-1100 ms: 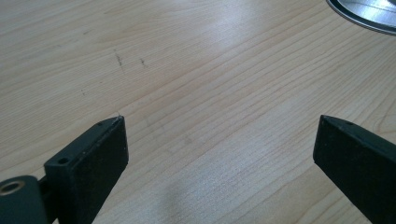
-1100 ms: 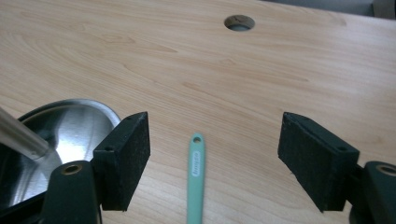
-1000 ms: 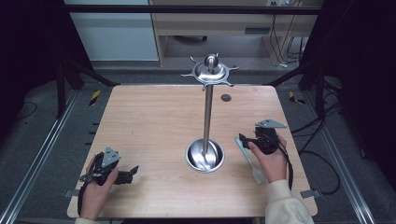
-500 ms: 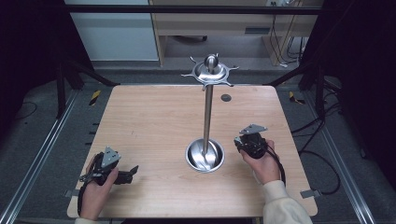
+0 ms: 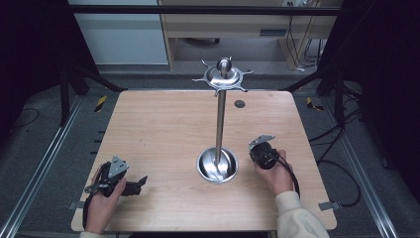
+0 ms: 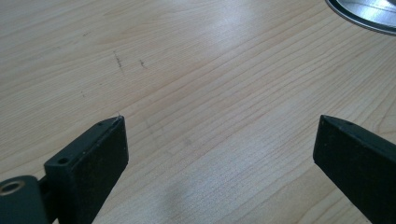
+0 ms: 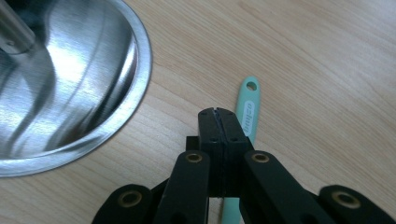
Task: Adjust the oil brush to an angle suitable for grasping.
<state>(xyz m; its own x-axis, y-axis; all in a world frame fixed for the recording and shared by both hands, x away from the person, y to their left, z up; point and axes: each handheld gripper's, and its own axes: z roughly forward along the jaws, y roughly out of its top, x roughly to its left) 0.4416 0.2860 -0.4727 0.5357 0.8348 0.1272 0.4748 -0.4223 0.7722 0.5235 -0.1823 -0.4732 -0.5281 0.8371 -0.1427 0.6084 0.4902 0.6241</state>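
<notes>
Open tool (image 6: 219, 140) over table (image 6: 187, 70) (bare wood)

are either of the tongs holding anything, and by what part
Nothing, it seems. The left tongs stand open and empty. The right tongs have just closed tip to tip, the mint-green handle beside them, not between.

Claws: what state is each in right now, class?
Left claw: open, empty.
Right claw: jaws have just been closing, now shut, nothing between them; green handle lies under them.
</notes>
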